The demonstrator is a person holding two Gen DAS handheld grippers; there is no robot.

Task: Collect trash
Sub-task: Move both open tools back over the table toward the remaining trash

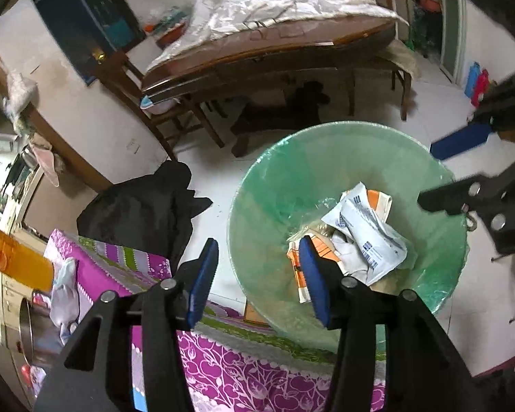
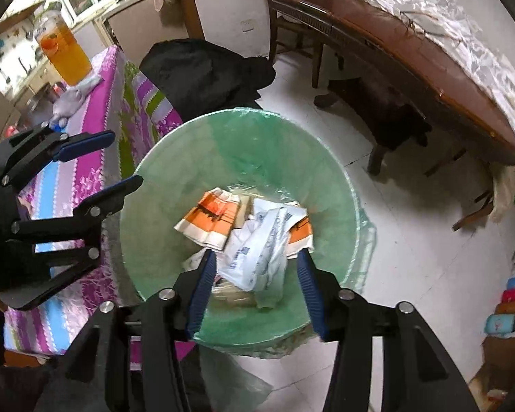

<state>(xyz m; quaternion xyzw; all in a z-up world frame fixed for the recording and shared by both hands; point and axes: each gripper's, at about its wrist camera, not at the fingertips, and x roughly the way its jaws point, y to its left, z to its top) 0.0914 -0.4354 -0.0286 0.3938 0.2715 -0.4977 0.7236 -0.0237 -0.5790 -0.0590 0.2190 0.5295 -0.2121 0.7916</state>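
Your right gripper [image 2: 254,295] and left gripper [image 1: 257,281] both hang part-open and empty above the green-lined bin [image 2: 340,185]. The wrappers [image 2: 257,240] lie loose inside it. Drop step looks done; next, probably find remaining trash near the purple-clothed table [image 2: 127,103].

A: Right gripper [image 1: 439,175] in left view, cut at 3 o'clock edge; pic too partial to read its hold.
B: Bin [image 2: 326,178] near rim hid behind finger frames at 6 o'clock. Jar [image 2: 65,51] at 10 o'clock was blurred.
A: Wrappers [image 2: 257,240] print too small to read.
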